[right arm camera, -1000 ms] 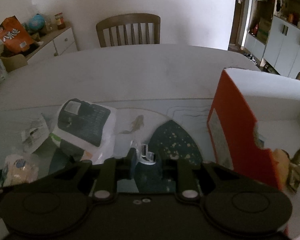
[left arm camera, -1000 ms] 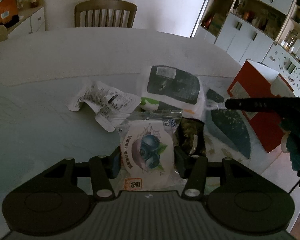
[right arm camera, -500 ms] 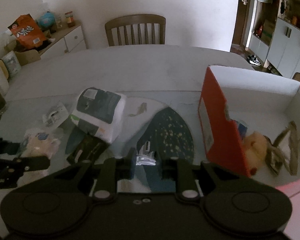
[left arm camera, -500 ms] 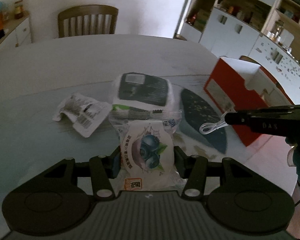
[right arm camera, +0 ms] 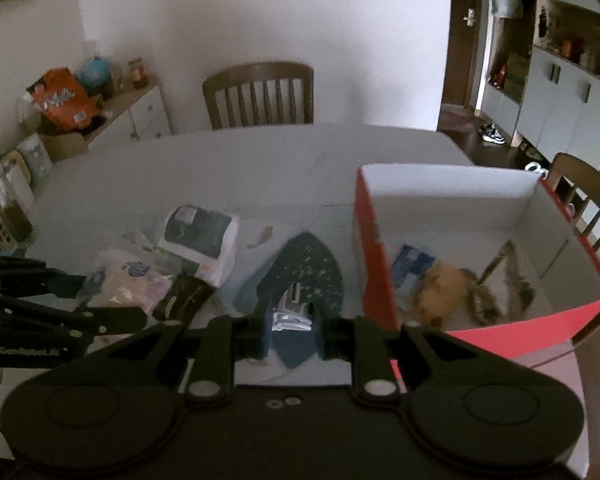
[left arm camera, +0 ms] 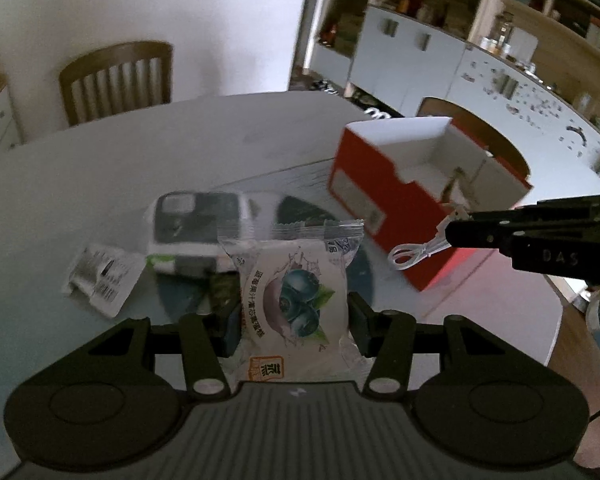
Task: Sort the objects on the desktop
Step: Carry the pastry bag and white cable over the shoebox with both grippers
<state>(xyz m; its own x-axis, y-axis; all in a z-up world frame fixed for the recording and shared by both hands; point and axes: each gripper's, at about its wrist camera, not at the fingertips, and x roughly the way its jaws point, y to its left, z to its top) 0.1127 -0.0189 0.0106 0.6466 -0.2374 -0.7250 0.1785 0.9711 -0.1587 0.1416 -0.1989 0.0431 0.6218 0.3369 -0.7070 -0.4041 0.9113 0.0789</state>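
Left wrist, change: the left gripper (left arm camera: 294, 316) has lifted and swung right since a second ago, jaws clenched on the blueberry snack packet (left arm camera: 296, 300); the red box (left arm camera: 404, 204) now sits ahead.
Left wrist, meaning: drop-off looks close, I'd say.
Left wrist, surface: pale table (left arm camera: 100, 184); wrapper (left arm camera: 102, 276) and dark-faced pack (left arm camera: 198, 236) lie behind.
Right wrist, change: the right gripper (right arm camera: 292, 330), now beside the box, is pinching the white cable (right arm camera: 292, 316).
Right wrist, box: a plush toy (right arm camera: 440, 292) lies inside.
Right wrist, room: chair (right arm camera: 260, 94), sideboard (right arm camera: 140, 114), cupboards.
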